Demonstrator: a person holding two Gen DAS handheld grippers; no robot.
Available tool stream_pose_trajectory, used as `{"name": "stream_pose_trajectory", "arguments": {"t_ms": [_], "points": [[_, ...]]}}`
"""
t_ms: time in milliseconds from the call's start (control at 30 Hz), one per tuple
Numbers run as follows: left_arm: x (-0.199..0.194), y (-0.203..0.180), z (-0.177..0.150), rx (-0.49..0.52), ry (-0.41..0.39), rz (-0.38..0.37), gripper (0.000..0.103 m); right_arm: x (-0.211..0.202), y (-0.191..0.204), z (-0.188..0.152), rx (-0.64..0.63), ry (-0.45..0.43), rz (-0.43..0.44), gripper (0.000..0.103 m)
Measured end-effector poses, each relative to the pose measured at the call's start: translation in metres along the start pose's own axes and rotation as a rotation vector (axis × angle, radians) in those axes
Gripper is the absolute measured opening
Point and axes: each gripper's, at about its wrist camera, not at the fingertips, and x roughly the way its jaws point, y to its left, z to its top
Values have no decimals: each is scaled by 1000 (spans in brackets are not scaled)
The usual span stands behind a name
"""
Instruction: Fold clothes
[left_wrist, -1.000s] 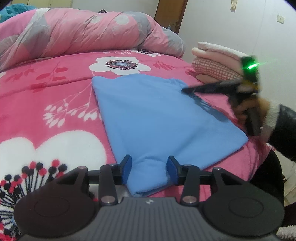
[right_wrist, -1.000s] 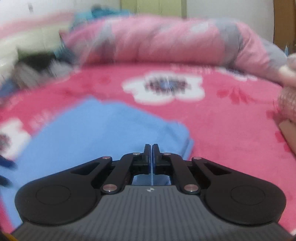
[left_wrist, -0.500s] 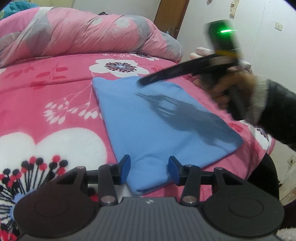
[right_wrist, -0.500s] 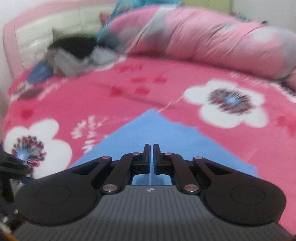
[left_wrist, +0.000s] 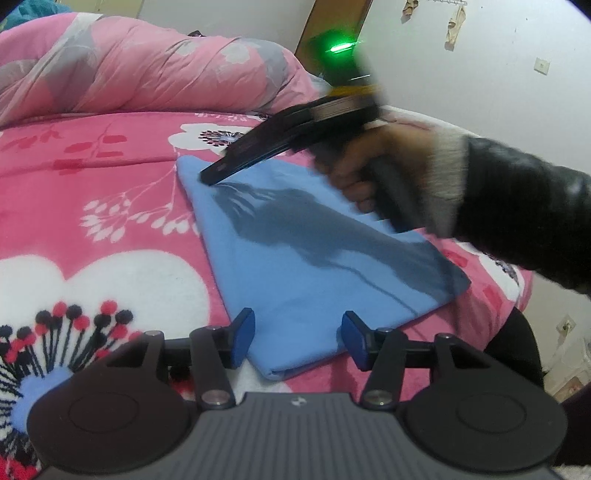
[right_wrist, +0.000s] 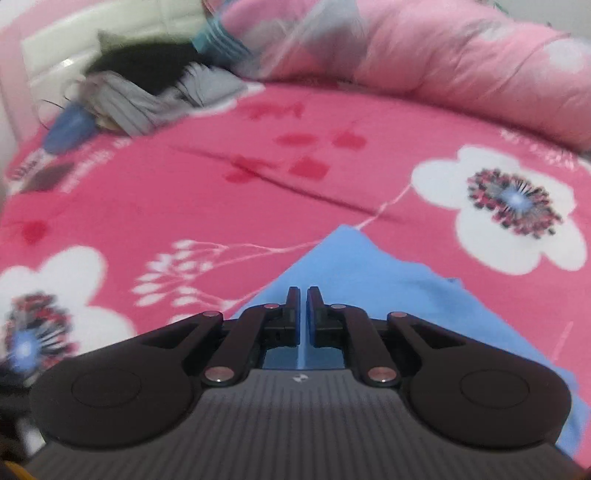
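A bed with a pink flowered blanket (left_wrist: 122, 166) carries a folded blue cloth (left_wrist: 295, 273), its long axis running away from the left tool (left_wrist: 297, 334). That tool gapes wide around the near corner; the right tool (left_wrist: 214, 177), nearly closed and empty, hovers over the far corner.

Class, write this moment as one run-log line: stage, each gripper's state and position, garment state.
stage: mid-fold | left gripper: open, straddling near corner of blue garment | right gripper: shut, empty, over far corner | garment: folded flat on pink floral blanket
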Motion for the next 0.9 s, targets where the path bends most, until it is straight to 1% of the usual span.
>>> {"name": "stream_pose_trajectory", "arguments": {"t_ms": [33,67,100,167,233,300,400,467,533,567,600,633,667,700,733,767,800,867,900], "points": [[-1,1,0,-8,0,-3,53,3,3,3,1,3,7,0],[-1,2,0,-13,0,-6,53,7,3,6,14,-2,11,0],[-2,2,0,-17,1,-8,53,15,-5,11,75,-32,-4,0],[-3,4,-1,-16,0,-14,53,18,-21,17,191,-88,-70,3],[-3,6,-2,-22,-4,-21,53,11,-39,17,293,-130,-138,4],[-3,7,-2,-26,-8,-26,53,-9,-53,11,369,-169,-100,4],[-2,7,-4,-24,-12,-25,54,-51,-56,-5,348,-206,-66,4],[-2,7,-4,-18,-11,-21,53,-77,-54,-22,319,-209,-39,4],[-1,4,-3,-10,-7,-9,53,-97,-55,-42,300,-190,-22,4],[-1,3,-3,-6,-4,-3,53,-102,-59,-52,300,-169,-34,4],[-1,1,-3,-1,-1,7,53,-105,-64,-63,304,-145,-52,4],[-2,-1,-3,4,2,17,54,-103,-72,-72,322,-114,-93,4],[-3,-3,-3,8,6,30,54,-101,-82,-83,347,-85,-151,3],[-4,-5,-3,12,10,44,54,-103,-92,-92,363,-88,-204,0],[-6,-7,-4,12,17,57,56,-106,-100,-101,388,-99,-242,0],[-8,-8,-5,11,24,70,57,-115,-107,-107,437,-141,-234,0],[-11,-9,-6,10,31,82,57,-123,-108,-111,465,-171,-252,2],[-17,-11,-8,5,32,107,56,-136,-103,-114,440,-213,-331,4],[-20,-11,-9,3,33,119,56,-143,-100,-117,423,-234,-355,5]]}}
